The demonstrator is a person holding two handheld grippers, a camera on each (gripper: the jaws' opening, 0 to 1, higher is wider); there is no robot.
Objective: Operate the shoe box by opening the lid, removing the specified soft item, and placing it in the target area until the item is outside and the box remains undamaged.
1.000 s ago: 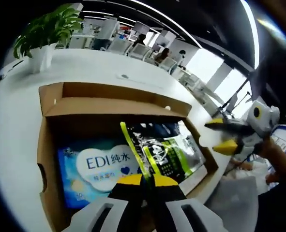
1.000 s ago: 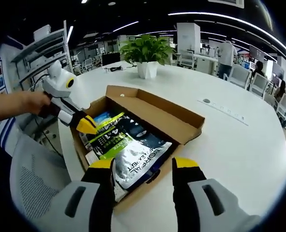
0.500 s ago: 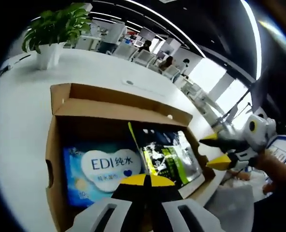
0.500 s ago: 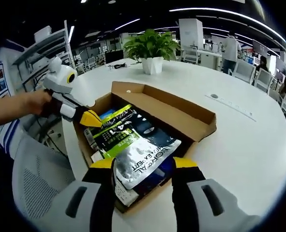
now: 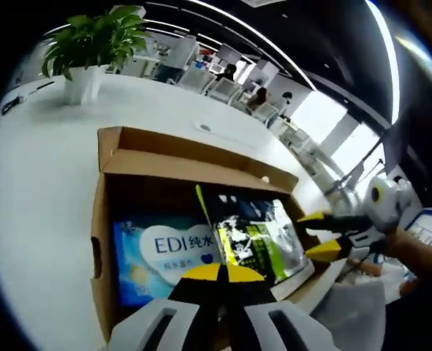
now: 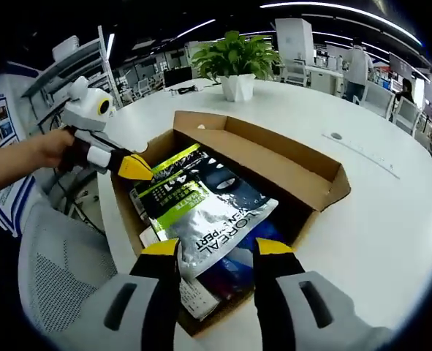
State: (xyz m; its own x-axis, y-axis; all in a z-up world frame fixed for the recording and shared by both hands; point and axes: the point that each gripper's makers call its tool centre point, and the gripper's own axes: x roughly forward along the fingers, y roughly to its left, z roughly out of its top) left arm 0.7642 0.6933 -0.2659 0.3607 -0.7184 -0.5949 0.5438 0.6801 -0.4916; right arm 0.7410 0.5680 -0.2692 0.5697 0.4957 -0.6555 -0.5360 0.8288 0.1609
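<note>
A: Two packs lie in the open box (image 5: 128, 157): at left we see the blue pack (image 5: 164, 252), at right the silver-green pouch (image 6: 201, 208), lying on top at a slant.

B: We judge the pouch light, limp and slick; foil crumples, so grip a sealed edge, not the middle.

A: Left gripper (image 5: 219, 274): jaws together, empty, above the near box wall.

B: Right gripper (image 6: 214, 248): jaws apart, tips at the pouch's near edge. Contact we cannot confirm. We would close there and keep clear of the cardboard.
</note>
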